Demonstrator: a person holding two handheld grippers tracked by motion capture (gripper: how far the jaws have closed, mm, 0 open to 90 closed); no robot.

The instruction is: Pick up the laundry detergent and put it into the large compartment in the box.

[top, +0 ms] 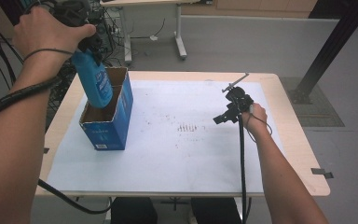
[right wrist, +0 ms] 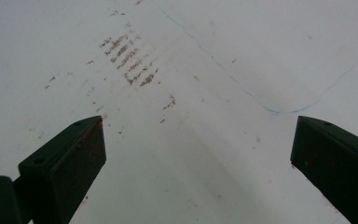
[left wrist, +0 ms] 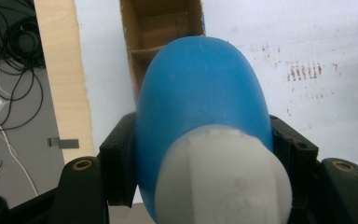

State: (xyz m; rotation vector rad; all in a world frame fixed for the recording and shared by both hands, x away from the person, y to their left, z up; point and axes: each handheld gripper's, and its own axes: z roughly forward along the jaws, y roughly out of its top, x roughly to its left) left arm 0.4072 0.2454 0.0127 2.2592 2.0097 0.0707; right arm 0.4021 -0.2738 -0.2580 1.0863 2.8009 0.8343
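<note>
Left gripper (top: 89,49) is clamped on a blue plastic bottle (top: 94,81), both jaws pressed against its flanks just below the white cap (left wrist: 223,179), and holds it tilted above the near end of an open blue cardboard box (top: 108,114).

That box, the largest thing on the white table sheet (top: 177,154), stands at the sheet's left side with its top flaps gone. A cardboard divider (left wrist: 142,53) splits it into compartments; the brown insides that show look empty, though the bottle hides part of them.

The bottle's lower end is at the rim of the nearest compartment; whether it has passed inside is hard to tell. Its smooth, rounded shell looks slippery and somewhat squeezable, so the hold high on the shoulder near the cap seems sound, as the shape narrows there. Its weight depends on contents I cannot see.

Right gripper (top: 230,112) hovers over the sheet well apart from the box, jaws spread wide with nothing between them, above a patch of rust-coloured smudges (right wrist: 128,60).
</note>
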